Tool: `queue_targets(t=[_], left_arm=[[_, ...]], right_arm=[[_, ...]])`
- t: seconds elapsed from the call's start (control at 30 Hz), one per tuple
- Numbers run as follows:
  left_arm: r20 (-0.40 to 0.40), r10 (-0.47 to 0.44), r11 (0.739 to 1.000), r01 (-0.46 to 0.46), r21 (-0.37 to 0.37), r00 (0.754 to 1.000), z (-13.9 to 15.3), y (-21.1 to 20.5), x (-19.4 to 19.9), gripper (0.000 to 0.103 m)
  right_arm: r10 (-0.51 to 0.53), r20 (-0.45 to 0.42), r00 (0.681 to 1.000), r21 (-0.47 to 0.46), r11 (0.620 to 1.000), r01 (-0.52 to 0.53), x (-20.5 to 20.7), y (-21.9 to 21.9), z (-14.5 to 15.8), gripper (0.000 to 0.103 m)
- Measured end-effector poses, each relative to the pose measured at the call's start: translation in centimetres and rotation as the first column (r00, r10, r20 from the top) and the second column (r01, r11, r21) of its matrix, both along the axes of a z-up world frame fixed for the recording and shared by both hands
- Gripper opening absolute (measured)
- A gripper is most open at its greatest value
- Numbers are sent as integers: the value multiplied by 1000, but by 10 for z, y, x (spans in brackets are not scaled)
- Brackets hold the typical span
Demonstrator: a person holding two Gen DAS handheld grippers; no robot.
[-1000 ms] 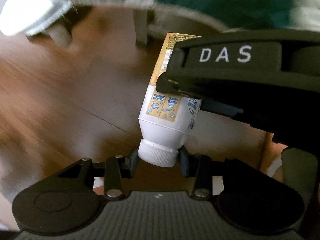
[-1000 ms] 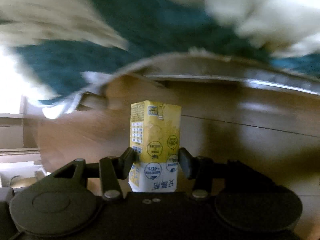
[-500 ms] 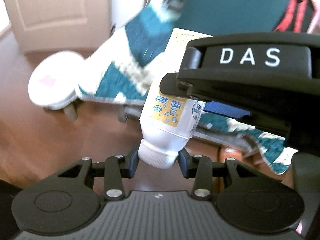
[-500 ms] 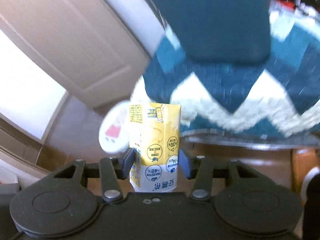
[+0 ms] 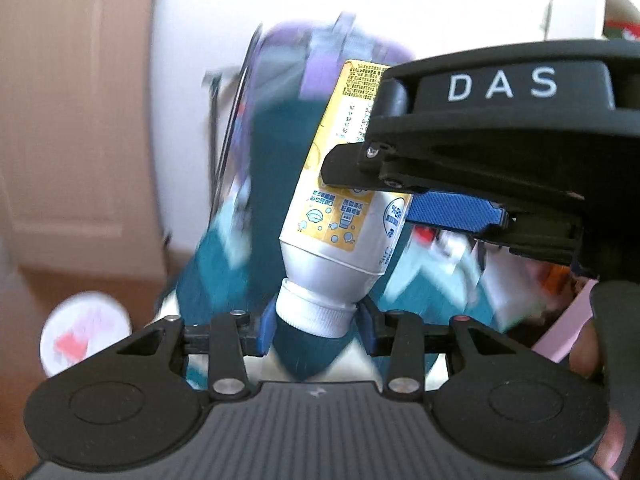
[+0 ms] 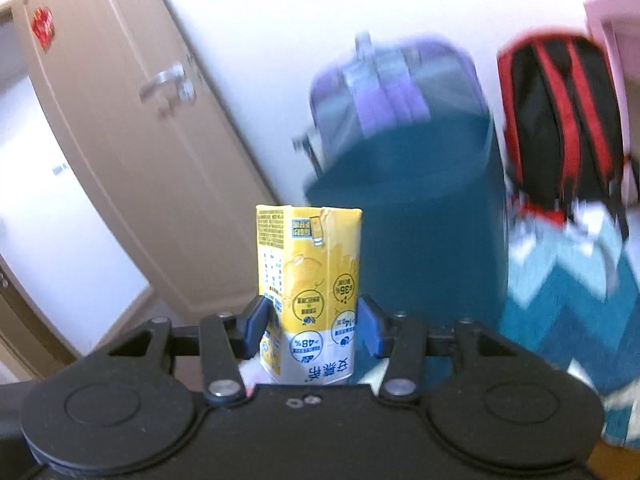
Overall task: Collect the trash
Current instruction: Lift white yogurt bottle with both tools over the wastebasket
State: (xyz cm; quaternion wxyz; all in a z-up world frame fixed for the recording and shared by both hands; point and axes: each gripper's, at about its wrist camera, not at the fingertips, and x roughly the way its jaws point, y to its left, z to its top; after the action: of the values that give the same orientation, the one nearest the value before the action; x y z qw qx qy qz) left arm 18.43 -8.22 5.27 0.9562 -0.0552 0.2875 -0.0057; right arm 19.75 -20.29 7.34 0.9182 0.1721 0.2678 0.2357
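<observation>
A yellow and white drink carton (image 5: pixel 336 216) with a white screw cap (image 5: pixel 316 312) hangs in the air between both grippers. My left gripper (image 5: pixel 316 320) is shut on the cap, its blue pads pressing both sides. In the left wrist view my right gripper (image 5: pixel 372 176), marked DAS, clamps the carton's body from the upper right. The right wrist view shows the same carton (image 6: pixel 316 272) upright between the pads of my right gripper (image 6: pixel 312 328), which is shut on it. The carton's lower end is hidden behind the gripper body there.
Ahead are a beige door (image 6: pixel 140 140), a purple suitcase (image 6: pixel 392 88) against the white wall, a dark teal block (image 6: pixel 420 208), a red and black backpack (image 6: pixel 560 120) and a teal zigzag blanket (image 6: pixel 580 280). A white round object (image 5: pixel 84 332) lies on the wooden floor.
Both grippers have risen together with the carton and tipped upward. The views swung from the wooden floor and blanket edge to the door, suitcase and wall. Both grips look unchanged.
</observation>
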Motion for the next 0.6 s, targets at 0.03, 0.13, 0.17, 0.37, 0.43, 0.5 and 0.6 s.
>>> queue_targets(t=[0.03,0.13,0.17,0.37,0.43,0.5,0.6], left_arm=[[30,-11,1000,11,11,999,16,-4,8,40],[77,-44,998,41,39,996,54,-14,34,40],[81,-53,998,49,46,995,65,-19,43,40],[35,-113,988,108,109,993,81,-33,115,40],[-24,-121,988,123,90,992,80,-34,143,40],[-88,-129,988,136,70,988,70,-33,168,40],[-172,-145,986,156,58,974,52,-33,199,40]], right_arm=[[-7,29,1000,5,1000,6,6,-5,18,47],[-36,82,996,20,999,35,27,-13,50,47],[-49,88,995,30,998,46,38,-16,58,47],[-107,25,994,56,993,105,109,-29,75,47],[-118,-28,993,52,992,119,139,-31,68,47],[-127,-89,988,41,991,131,164,-34,54,47],[-131,-160,978,23,990,136,192,-34,34,47]])
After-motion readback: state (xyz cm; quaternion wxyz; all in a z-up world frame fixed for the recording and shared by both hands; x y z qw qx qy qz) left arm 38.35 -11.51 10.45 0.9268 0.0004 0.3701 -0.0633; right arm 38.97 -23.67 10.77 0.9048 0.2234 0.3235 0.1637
